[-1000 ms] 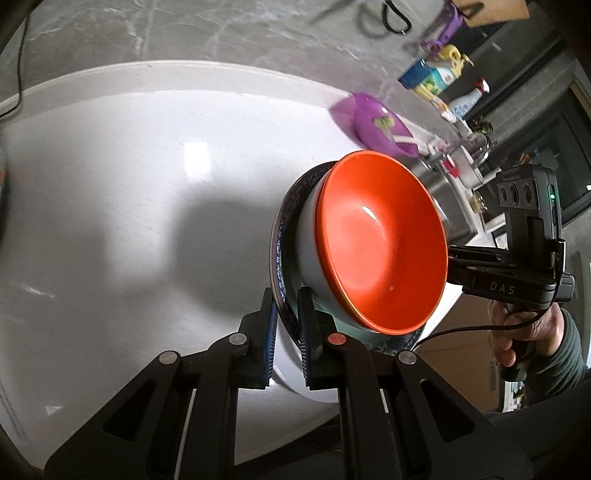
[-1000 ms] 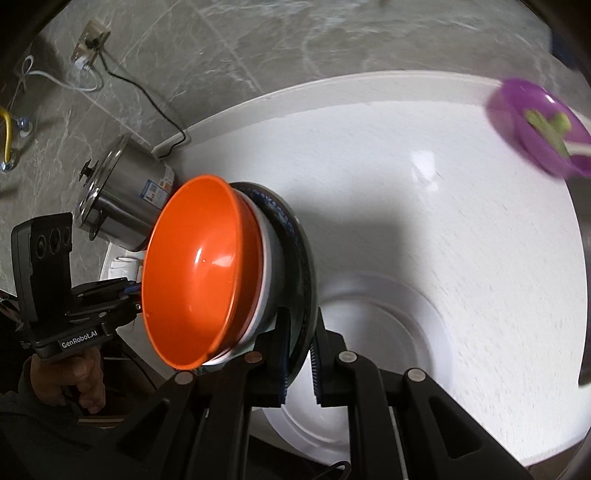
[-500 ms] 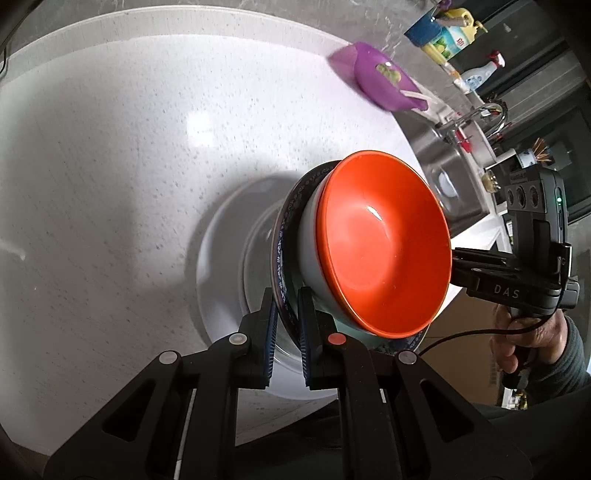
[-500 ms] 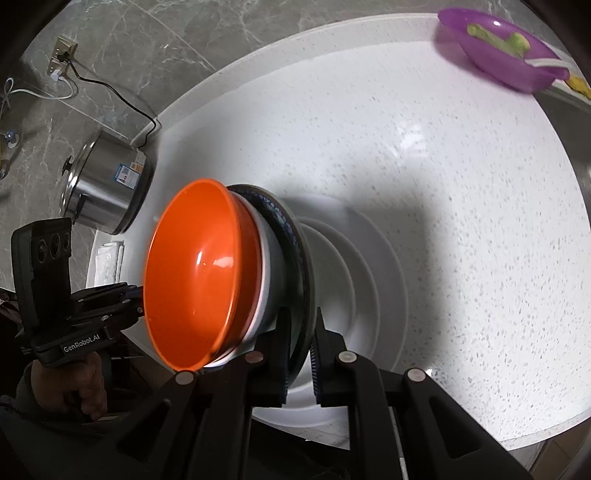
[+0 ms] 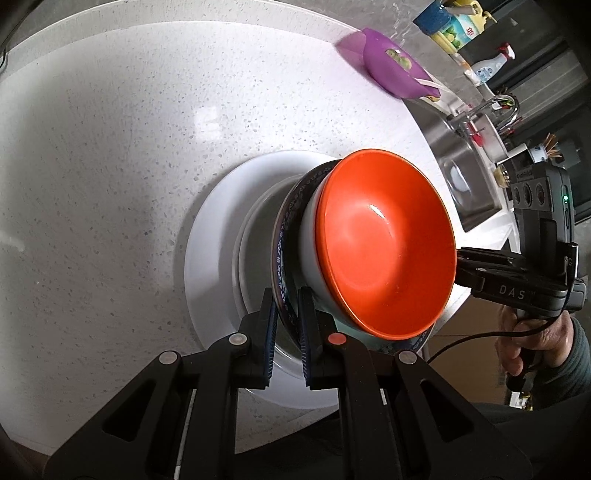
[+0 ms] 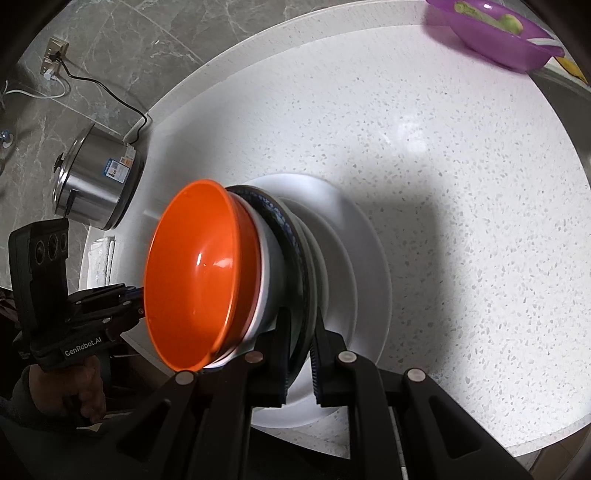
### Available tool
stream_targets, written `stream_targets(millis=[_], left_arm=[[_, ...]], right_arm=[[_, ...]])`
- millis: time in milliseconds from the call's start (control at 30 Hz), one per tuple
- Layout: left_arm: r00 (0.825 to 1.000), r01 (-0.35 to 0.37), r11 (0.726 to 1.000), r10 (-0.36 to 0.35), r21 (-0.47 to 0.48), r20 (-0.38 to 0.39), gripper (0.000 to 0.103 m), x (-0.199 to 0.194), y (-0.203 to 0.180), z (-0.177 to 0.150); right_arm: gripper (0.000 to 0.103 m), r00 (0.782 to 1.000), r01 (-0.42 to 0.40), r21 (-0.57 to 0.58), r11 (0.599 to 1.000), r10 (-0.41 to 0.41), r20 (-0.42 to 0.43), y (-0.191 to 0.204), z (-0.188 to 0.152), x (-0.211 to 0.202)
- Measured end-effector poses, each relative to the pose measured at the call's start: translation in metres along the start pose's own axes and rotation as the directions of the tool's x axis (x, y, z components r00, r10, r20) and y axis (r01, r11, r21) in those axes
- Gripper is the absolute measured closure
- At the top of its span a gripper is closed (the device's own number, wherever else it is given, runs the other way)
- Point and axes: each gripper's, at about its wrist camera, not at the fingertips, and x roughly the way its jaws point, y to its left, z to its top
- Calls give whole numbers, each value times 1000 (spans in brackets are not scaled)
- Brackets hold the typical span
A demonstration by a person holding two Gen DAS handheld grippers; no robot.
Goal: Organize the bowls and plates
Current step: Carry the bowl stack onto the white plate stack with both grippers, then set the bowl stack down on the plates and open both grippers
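Note:
An orange bowl [image 5: 384, 240] sits in a white bowl [image 5: 308, 251] on a blue-patterned plate [image 5: 282, 236]. My left gripper [image 5: 287, 332] is shut on the plate's near rim. My right gripper [image 6: 299, 354] is shut on the opposite rim of the same plate [image 6: 291, 236], with the orange bowl [image 6: 199, 273] to its left. The stack hangs just above a large white plate [image 5: 210, 236] on the counter, which also shows in the right wrist view [image 6: 369, 258].
A purple bowl with food [image 5: 391, 66] stands at the counter's far edge by the sink [image 5: 461, 177]. A steel pot [image 6: 96, 181] stands at the counter's left end. Bottles [image 5: 454, 29] stand behind the sink.
Both grippers have drawn back and up with the stack; the large white plate under it now shows whole and smaller in both views.

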Motion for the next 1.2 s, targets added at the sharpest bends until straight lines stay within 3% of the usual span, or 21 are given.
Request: stream_targets(millis=[567, 733, 767, 833, 867, 900, 967, 1067, 1200], left_arm=[[999, -21, 999, 22, -35, 29, 93, 7, 4, 3], [994, -54, 997, 59, -50, 92, 90, -9, 6, -2], [992, -58, 997, 64, -54, 112, 82, -15, 7, -2], [984, -78, 995, 88, -67, 157, 52, -28, 7, -3], [978, -89, 993, 102, -78, 182, 31, -34, 8, -4], [976, -83, 993, 98, -84, 197, 18, -38, 8, -5], [970, -68, 993, 88, -94, 228, 13, -48, 7, -7], [961, -93, 992, 113, -90, 253, 2, -56, -3, -10], [950, -144, 986, 162, -87, 267, 1, -65, -19, -18]], right_arm=[[89, 1000, 31, -56, 998, -30, 9, 12, 0, 9], [86, 998, 56, -65, 996, -54, 26, 17, -5, 7], [81, 998, 59, -65, 996, -57, 35, 17, -6, 4], [74, 995, 82, -66, 994, -79, 57, 16, -8, -4], [71, 994, 90, -60, 994, -86, 67, 13, -9, -8], [69, 993, 92, -52, 994, -88, 75, 11, -10, -11], [56, 993, 88, -42, 995, -84, 88, 7, -12, -18], [48, 988, 99, -44, 994, -93, 119, 6, -15, -30], [39, 982, 120, -48, 992, -111, 149, 6, -19, -44]])
